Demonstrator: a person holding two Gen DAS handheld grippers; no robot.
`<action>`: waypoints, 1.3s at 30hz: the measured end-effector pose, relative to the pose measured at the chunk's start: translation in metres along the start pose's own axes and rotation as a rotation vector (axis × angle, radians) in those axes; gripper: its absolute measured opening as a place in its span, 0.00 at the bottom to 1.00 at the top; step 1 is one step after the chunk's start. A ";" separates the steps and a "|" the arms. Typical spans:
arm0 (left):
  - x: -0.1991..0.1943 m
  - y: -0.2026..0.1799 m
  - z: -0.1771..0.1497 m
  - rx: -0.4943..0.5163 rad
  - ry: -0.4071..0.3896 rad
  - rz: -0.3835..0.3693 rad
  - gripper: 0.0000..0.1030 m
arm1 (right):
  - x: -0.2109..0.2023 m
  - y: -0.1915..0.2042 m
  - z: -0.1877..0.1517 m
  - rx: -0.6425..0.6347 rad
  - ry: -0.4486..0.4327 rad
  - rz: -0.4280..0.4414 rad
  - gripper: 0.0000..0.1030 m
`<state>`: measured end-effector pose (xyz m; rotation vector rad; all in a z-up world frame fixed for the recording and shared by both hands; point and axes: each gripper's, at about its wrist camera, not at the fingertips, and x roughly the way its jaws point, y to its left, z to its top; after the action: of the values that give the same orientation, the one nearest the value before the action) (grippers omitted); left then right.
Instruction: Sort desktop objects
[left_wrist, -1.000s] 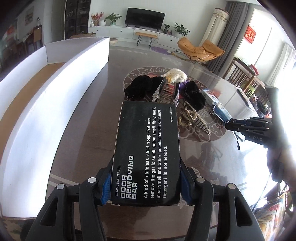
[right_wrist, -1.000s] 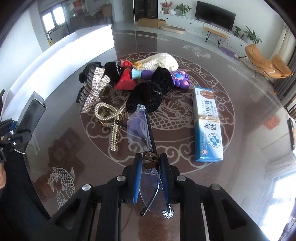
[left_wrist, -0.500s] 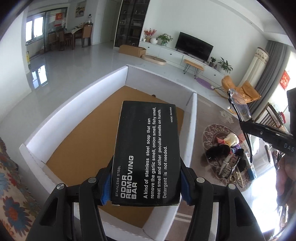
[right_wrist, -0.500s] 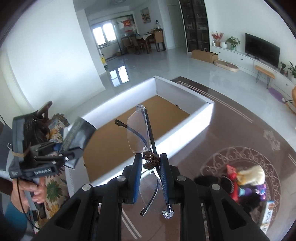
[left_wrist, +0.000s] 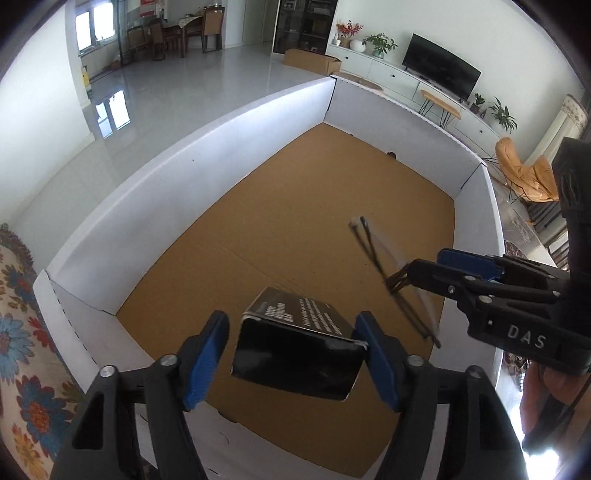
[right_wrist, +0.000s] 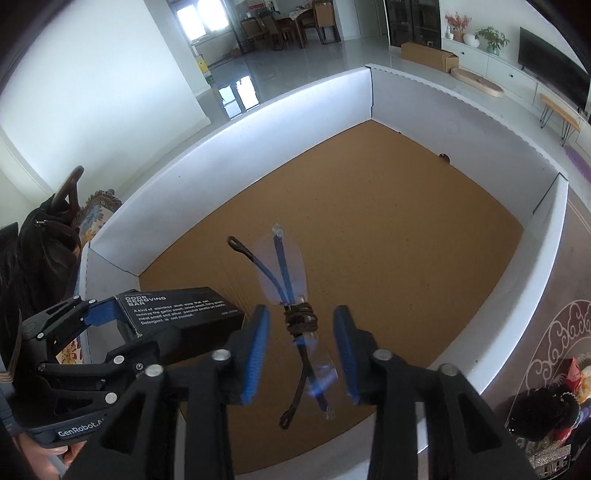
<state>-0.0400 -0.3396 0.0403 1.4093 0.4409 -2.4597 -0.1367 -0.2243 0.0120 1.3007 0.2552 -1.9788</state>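
A large white box (left_wrist: 177, 184) with a brown cardboard floor lies below both grippers; it also shows in the right wrist view (right_wrist: 258, 122). My left gripper (left_wrist: 295, 354) is open, and the black "odor removing bar" box (left_wrist: 299, 350) tilts loose between its blue pads, falling over the box floor. It also shows in the right wrist view (right_wrist: 177, 310). My right gripper (right_wrist: 301, 347) is open, and the folded clear glasses (right_wrist: 291, 295) drop free between its pads, blurred. They also show in the left wrist view (left_wrist: 391, 273).
A floral cushion (left_wrist: 18, 332) lies left of the box. A pile of dark hair accessories (right_wrist: 543, 413) sits on the brown patterned table at the right. A living room with a TV (left_wrist: 439, 70) lies beyond.
Both grippers moved over the white box and lowered toward its floor. Both have opened: the black box and the glasses are let go and tipping down.
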 end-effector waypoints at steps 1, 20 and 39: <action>-0.003 0.000 0.000 -0.008 -0.019 0.016 0.76 | -0.005 -0.001 -0.001 0.009 -0.025 -0.001 0.70; -0.072 -0.240 -0.134 0.385 -0.128 -0.428 0.90 | -0.201 -0.185 -0.288 0.291 -0.297 -0.478 0.92; 0.037 -0.309 -0.188 0.462 -0.044 -0.206 0.90 | -0.188 -0.247 -0.375 0.465 -0.190 -0.558 1.00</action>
<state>-0.0282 0.0142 -0.0431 1.5333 -0.0004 -2.8853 0.0020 0.2371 -0.0563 1.4114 0.0653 -2.7418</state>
